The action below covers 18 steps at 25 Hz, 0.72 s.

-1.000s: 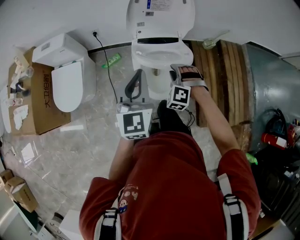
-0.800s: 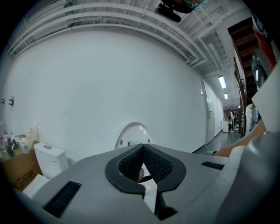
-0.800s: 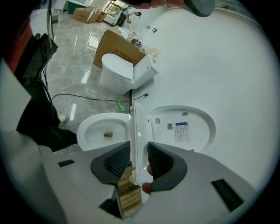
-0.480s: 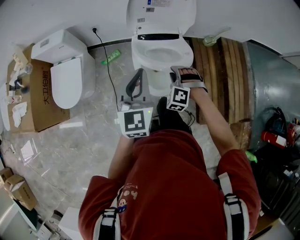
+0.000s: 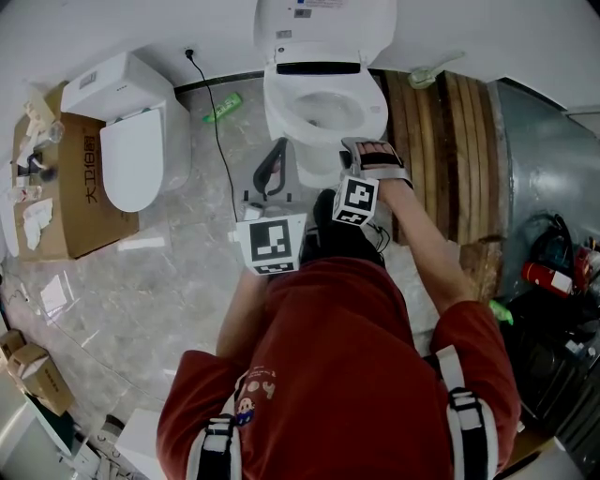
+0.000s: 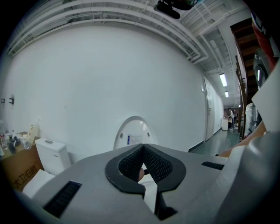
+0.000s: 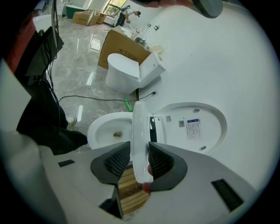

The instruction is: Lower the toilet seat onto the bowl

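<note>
From above: white toilet (image 5: 323,141) against the wall, lid (image 5: 323,23) upright, seat (image 5: 281,103) partway between lid and bowl (image 5: 321,171), hinge end at the wall, front edge toward the person. Right gripper (image 5: 366,150) at that front edge, right of centre. Left gripper (image 5: 274,159) lower and to the left, near the base of the bowl, touching nothing. Second toilet (image 5: 131,141) beside a cardboard box (image 5: 66,202) off to the left, black cable (image 5: 214,122) down the floor between the two toilets, wooden slats (image 5: 450,159) to the right. Along the left gripper (image 6: 142,148): jaws clenched tip to tip, gripping nothing, aimed toward the wall with the lid (image 6: 134,131) behind them. Along the right gripper (image 7: 140,159): jaws clamped on the front rim of the seat (image 7: 140,131), one pad on each face. Seat seen edge-on, half raised, long axis running from the jaws back to the hinge, open bowl (image 7: 98,131) on one side, lid (image 7: 192,124) on the other, front end clear of both.
</note>
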{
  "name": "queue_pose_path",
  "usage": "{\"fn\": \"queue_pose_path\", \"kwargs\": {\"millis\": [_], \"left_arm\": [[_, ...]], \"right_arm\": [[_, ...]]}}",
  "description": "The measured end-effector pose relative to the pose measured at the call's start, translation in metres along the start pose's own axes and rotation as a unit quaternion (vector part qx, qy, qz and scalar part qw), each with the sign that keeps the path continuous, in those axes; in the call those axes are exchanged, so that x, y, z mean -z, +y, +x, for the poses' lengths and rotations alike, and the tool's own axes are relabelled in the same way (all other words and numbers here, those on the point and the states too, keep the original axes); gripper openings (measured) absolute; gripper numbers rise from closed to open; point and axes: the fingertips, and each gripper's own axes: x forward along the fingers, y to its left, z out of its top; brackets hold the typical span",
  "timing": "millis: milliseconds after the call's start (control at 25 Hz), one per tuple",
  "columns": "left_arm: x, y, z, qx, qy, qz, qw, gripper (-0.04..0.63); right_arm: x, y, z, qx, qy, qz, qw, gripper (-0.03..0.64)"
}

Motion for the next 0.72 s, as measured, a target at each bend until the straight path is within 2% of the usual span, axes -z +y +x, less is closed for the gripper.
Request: {"fn": "queue_pose_path", "kwargs": {"millis": [160, 720], "left_arm": [[0.004, 0.001, 0.000, -0.004, 0.007, 0.001, 1.0000, 0.012], [0.037, 0.011, 0.003, -0.019, 0.051, 0.001, 0.9985, 0.012]], "right_arm": [[0.006, 0.012, 0.014, -0.023, 0.013, -0.002, 1.000, 0.129], [0.005, 0.051, 0.031, -0.089, 0.011, -0.011, 0.996, 0.160]]}}
